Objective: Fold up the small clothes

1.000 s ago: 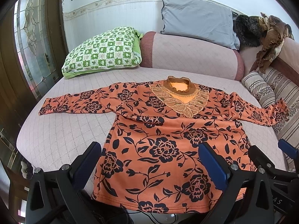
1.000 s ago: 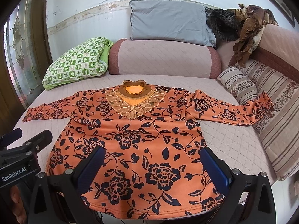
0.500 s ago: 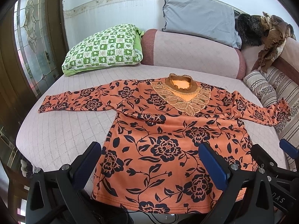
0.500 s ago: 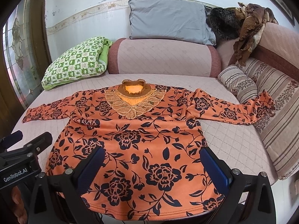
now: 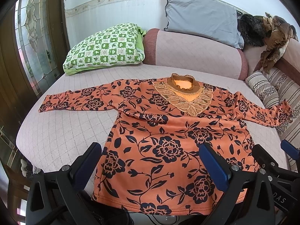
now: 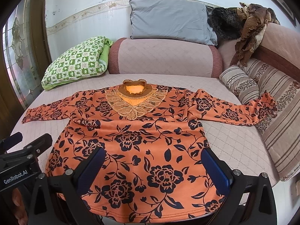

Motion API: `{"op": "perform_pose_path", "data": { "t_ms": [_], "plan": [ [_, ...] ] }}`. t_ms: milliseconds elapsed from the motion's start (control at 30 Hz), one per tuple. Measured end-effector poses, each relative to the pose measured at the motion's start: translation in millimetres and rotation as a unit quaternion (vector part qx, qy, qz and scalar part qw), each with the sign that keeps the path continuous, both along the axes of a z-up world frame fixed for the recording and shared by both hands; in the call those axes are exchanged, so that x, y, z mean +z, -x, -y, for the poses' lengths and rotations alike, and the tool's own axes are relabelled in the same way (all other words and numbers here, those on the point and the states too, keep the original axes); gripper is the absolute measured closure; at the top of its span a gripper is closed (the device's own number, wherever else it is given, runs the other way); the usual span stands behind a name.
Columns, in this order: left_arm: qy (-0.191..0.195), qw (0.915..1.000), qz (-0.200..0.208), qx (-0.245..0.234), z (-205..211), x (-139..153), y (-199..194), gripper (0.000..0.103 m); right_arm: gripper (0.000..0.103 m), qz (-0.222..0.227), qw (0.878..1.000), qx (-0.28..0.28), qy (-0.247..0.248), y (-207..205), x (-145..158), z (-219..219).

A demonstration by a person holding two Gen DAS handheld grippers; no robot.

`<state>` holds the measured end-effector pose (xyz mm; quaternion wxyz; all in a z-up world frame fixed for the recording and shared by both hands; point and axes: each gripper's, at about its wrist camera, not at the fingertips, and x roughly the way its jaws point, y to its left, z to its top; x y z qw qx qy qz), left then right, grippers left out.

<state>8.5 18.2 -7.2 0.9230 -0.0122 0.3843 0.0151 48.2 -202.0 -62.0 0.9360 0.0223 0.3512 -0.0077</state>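
An orange long-sleeved top with dark flowers and a lace collar [image 5: 168, 131] [image 6: 142, 135] lies flat, front up, on a pink quilted bed [image 5: 61, 133], both sleeves spread out to the sides. My left gripper [image 5: 150, 155] is open and empty, hovering over the hem near the bed's front edge. My right gripper [image 6: 152, 158] is open and empty too, over the hem. The right gripper also shows at the right edge of the left wrist view [image 5: 271, 159]; the left gripper shows at the left edge of the right wrist view [image 6: 28, 146].
A green checked pillow [image 5: 106, 48] lies at the back left. A pink bolster [image 5: 196, 54] and grey pillow [image 5: 202, 16] stand at the back. Striped cushions [image 6: 277, 116] and piled brown clothes [image 6: 249, 20] sit at the right. A glass door [image 5: 33, 43] is at the left.
Both views have risen slightly, so the top sits a little lower in frame. The top has not moved and both grippers stay open.
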Motion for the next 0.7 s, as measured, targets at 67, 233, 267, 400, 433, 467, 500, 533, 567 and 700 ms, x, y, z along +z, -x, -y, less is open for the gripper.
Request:
{"op": "perform_pose_path", "data": {
  "t_ms": [67,233,267,400,433,467,500,533,567,700],
  "plan": [
    [0.000,1.0000,0.000,0.000,0,0,0,0.000,0.000,0.000,1.000,0.000,0.001,-1,0,0],
    [-0.001,1.0000,0.000,0.001,0,-1,0,0.000,0.000,0.000,1.000,0.001,-0.002,-2,0,1],
    [-0.001,1.0000,0.000,0.000,0,-1,-1,0.000,0.000,0.000,1.000,0.001,-0.003,-2,0,1],
    [-0.003,1.0000,-0.001,-0.002,2,-4,-1,0.000,0.000,-0.001,1.000,0.002,-0.004,-4,-2,0],
    [-0.003,1.0000,0.000,-0.002,2,-4,-1,0.000,0.000,-0.002,1.000,0.003,-0.003,-4,-2,0],
    [-0.002,1.0000,0.000,-0.001,2,-5,-1,0.000,0.000,-0.004,1.000,0.005,-0.003,-5,-3,-1],
    [-0.001,1.0000,0.000,-0.001,1,-6,-2,0.000,0.000,-0.004,1.000,0.005,-0.004,-5,-3,0],
    [-0.001,1.0000,-0.001,-0.001,1,-7,-3,0.000,0.000,-0.004,1.000,0.005,-0.006,-5,-3,0],
    [-0.003,1.0000,-0.002,0.000,0,-10,-4,0.000,0.000,-0.004,1.000,0.005,-0.014,-6,-4,3],
    [-0.008,0.9999,-0.011,0.001,-1,-20,-11,0.000,0.000,0.004,0.998,-0.024,-0.052,-11,-9,38]
  ]
}}
